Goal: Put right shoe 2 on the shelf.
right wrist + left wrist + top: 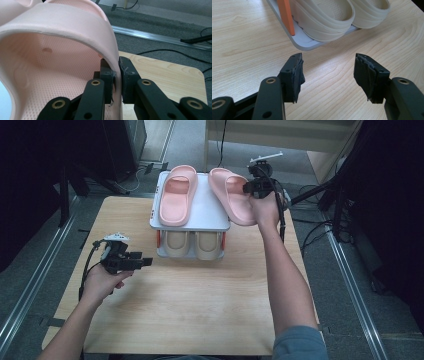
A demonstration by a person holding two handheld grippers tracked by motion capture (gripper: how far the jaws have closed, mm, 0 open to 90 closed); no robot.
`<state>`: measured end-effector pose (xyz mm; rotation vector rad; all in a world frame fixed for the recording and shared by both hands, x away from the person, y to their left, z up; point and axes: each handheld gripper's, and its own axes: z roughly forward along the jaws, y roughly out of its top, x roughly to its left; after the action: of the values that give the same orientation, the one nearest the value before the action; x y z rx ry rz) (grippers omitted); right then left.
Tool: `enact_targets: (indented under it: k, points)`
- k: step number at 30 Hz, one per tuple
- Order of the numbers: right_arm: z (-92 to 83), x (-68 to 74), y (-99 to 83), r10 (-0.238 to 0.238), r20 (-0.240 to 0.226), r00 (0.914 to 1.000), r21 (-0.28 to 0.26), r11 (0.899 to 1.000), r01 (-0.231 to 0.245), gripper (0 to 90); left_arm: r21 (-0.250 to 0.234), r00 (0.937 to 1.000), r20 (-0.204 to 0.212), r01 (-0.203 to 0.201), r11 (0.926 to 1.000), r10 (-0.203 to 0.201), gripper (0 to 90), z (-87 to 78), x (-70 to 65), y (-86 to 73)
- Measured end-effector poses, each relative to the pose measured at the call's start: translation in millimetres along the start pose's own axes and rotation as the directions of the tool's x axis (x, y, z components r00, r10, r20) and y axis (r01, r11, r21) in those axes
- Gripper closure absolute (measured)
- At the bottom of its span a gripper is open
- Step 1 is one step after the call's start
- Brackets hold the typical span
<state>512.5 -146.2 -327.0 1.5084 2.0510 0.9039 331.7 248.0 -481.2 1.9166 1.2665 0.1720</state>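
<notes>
My right tongs (117, 75) are clamped on the strap edge of the pink slipper (57, 57), one pad inside the strap and one outside. That slipper (231, 195) hangs tilted at the right edge of the rack's top shelf (207, 217), just beside its pink mate (177, 195) lying flat there. Two cream slippers (194, 245) sit on the lower tier. My left tongs (328, 73) gape, holding nothing, above the desk (190, 305), near the rack's front corner.
</notes>
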Motion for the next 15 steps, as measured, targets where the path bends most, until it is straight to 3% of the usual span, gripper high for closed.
enact_targets:
  k: [15]
  points:
    - [23.9,31.2,12.9,0.024,0.066,0.9976,0.022,0.999,-0.025,81.9,0.031,0.9995,0.009,-0.029,0.9991,0.029,40.8,5.9,-5.6,0.6]
